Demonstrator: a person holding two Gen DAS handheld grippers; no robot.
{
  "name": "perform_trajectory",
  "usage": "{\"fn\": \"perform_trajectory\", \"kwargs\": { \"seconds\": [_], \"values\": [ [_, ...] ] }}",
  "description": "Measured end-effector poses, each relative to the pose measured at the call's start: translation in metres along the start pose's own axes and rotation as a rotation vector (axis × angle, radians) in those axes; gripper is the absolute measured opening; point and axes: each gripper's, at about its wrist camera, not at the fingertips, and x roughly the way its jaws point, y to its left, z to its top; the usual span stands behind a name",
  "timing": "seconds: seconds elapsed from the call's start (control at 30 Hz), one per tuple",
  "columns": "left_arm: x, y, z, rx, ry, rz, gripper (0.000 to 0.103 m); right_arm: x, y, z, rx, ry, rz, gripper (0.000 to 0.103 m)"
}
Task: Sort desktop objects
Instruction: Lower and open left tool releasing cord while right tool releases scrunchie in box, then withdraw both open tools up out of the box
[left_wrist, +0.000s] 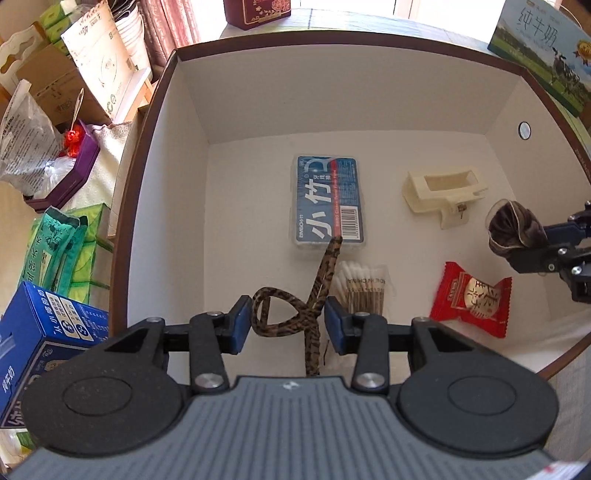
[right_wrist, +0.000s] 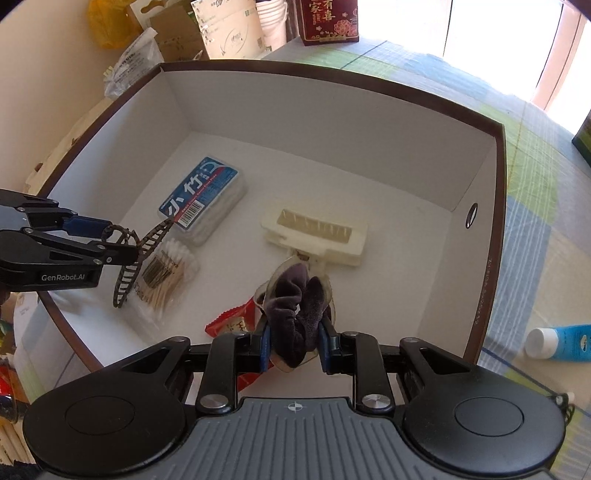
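A big box with white inside walls (left_wrist: 177, 206) (right_wrist: 332, 122) and a brown rim fills both views. On its floor lie a blue floss-pick case (left_wrist: 327, 199) (right_wrist: 201, 197), a cream claw clip (left_wrist: 443, 192) (right_wrist: 317, 230), a packet of cotton swabs (left_wrist: 364, 291) (right_wrist: 166, 273) and a red snack packet (left_wrist: 472, 299) (right_wrist: 232, 321). My left gripper (left_wrist: 288, 325) (right_wrist: 118, 240) is shut on a leopard-patterned hair clip (left_wrist: 317, 288) (right_wrist: 147, 240), held over the swabs. My right gripper (right_wrist: 293, 341) (left_wrist: 546, 243) is shut on a dark velvet scrunchie (right_wrist: 295, 295) (left_wrist: 513, 229) in clear wrap, above the red packet.
A blue-and-white tube (right_wrist: 561, 339) lies on the checked cloth right of the box. A milk carton (left_wrist: 543, 48) stands behind its right corner, a red gift box (right_wrist: 328, 18) behind the far wall. Left of the box are a blue carton (left_wrist: 44, 332), green packets (left_wrist: 55, 251) and cardboard boxes.
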Motion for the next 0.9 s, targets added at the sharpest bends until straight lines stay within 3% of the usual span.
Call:
{"fn": "perform_trajectory", "kwargs": {
  "seconds": [0.23, 0.3, 0.37, 0.43, 0.5, 0.77, 0.83, 0.9],
  "values": [
    [-0.002, 0.002, 0.0, -0.019, -0.003, -0.019, 0.044, 0.004, -0.002, 0.001, -0.001, 0.017, -0.01, 0.021],
    [-0.003, 0.002, 0.001, -0.029, -0.009, -0.03, 0.053, 0.004, -0.002, 0.001, -0.003, 0.013, -0.01, 0.024],
    [-0.006, 0.001, 0.001, -0.036, -0.019, -0.045, 0.06, 0.003, -0.002, 0.002, -0.002, -0.003, -0.006, 0.037],
    [-0.009, -0.001, 0.002, -0.034, -0.029, -0.052, 0.065, 0.001, 0.0, 0.002, -0.01, -0.022, 0.006, 0.057],
    [-0.011, -0.004, 0.003, -0.033, -0.039, -0.058, 0.071, -0.002, 0.004, 0.002, -0.026, -0.044, 0.005, 0.066],
    [-0.025, -0.007, 0.001, -0.049, -0.08, -0.082, 0.082, -0.016, 0.012, -0.003, -0.056, -0.105, 0.031, 0.089],
    [-0.03, -0.008, 0.0, -0.052, -0.091, -0.084, 0.085, -0.022, 0.016, -0.005, -0.059, -0.131, 0.006, 0.101],
    [-0.036, -0.009, -0.001, -0.055, -0.103, -0.085, 0.086, -0.028, 0.018, -0.008, -0.063, -0.151, -0.006, 0.101]
  ]
}}
